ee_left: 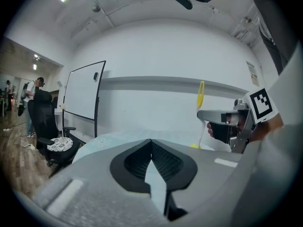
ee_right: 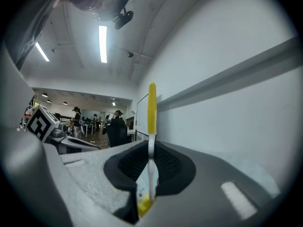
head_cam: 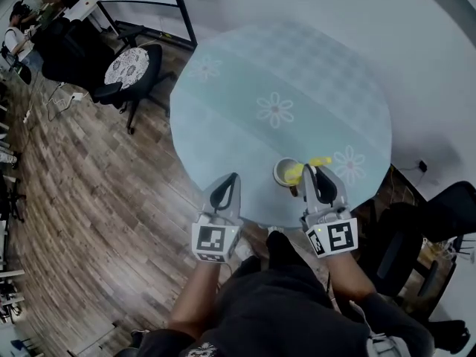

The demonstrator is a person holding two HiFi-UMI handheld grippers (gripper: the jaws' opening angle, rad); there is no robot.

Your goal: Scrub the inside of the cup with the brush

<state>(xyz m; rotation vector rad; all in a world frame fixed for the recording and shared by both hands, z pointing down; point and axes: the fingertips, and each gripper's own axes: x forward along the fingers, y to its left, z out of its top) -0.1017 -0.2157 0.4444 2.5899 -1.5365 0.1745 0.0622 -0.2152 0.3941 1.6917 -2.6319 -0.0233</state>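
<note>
Between the jaws of the right gripper (ee_right: 150, 151) the brush (ee_right: 151, 109) stands clamped.

The table (head_cam: 245, 73) is showing pale blue-green checks with white daisies, the brush (ee_right: 151, 109) yellow and white, the cup (head_cam: 281, 172) cream, the left gripper (head_cam: 233, 177) and right gripper (head_cam: 313, 169) grey with black-and-white markers, the floor (head_cam: 89, 192) brown planks.

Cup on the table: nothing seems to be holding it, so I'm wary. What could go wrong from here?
1. The cup stands free. The left gripper is shut on nothing beside it, so scrubbing may tip or push the cup.
2. The cup sits close to the near edge of the table and could slide off.
3. The right gripper pinches the brush on its thin stem, so the brush may twist in the grip.
</note>
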